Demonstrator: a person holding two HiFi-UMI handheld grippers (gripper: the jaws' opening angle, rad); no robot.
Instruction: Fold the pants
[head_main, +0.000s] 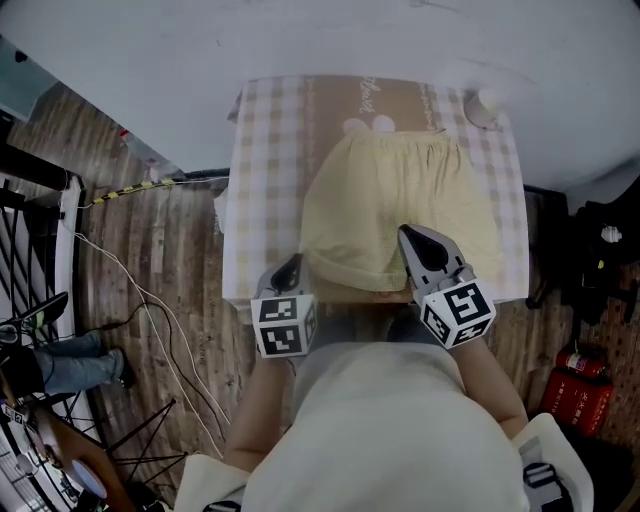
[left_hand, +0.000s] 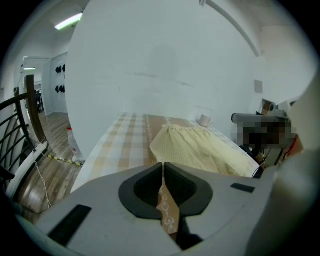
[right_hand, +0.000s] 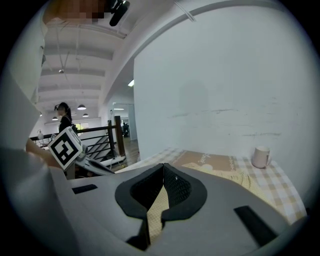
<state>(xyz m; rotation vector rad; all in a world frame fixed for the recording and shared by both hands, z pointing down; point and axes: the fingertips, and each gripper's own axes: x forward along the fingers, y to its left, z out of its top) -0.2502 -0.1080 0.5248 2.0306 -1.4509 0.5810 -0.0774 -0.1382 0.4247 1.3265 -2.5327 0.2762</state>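
Pale yellow pants (head_main: 400, 190) lie flat on the checked tablecloth (head_main: 265, 180), waistband at the far end, hem near the front edge. My left gripper (head_main: 292, 264) hovers at the table's front edge, just off the pants' near left corner. Its tips meet in the left gripper view (left_hand: 163, 164); only the brown patterned cloth shows in the gap behind them, and the pants (left_hand: 200, 147) lie ahead to the right. My right gripper (head_main: 404, 232) is over the pants' near right part. Its tips meet too (right_hand: 163, 165), with yellow fabric showing in the gap; I cannot tell whether it is pinched.
A white mug (head_main: 483, 107) stands at the table's far right corner, close to the white wall. Cables (head_main: 150, 300) trail over the wooden floor on the left. A red fire extinguisher (head_main: 578, 395) lies on the floor at the right. A dark railing (left_hand: 30, 115) stands far left.
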